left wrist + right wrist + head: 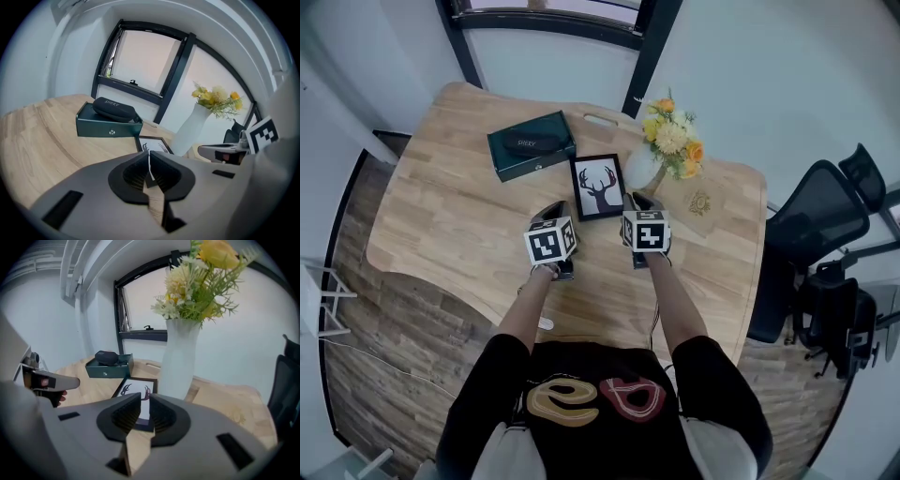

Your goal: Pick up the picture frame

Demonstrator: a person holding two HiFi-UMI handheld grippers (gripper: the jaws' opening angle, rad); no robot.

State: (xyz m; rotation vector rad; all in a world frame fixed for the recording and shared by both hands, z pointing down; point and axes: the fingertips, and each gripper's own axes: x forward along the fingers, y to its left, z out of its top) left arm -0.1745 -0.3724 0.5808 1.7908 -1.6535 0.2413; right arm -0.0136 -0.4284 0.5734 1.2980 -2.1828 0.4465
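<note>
Approach to picture frame (597,187): right gripper (145,400), jaws parted and empty, best straddling near edge squarely; left gripper (149,163) pinched together, empty

Picture frame (597,187) lies flat, mid-surface (450,216). Behind it and off to its left sits the box (511,161), with a case (532,142) resting on top. Just beside the frame's right edge stands the vase (641,169) with flowers (673,138) in it, and right of the vase a mat (700,203) lies flat. On the near side of the frame, the left gripper (555,208) is by its left corner and the right gripper (637,200) by its right. Past the surface's right end stands a chair (825,211).
</note>
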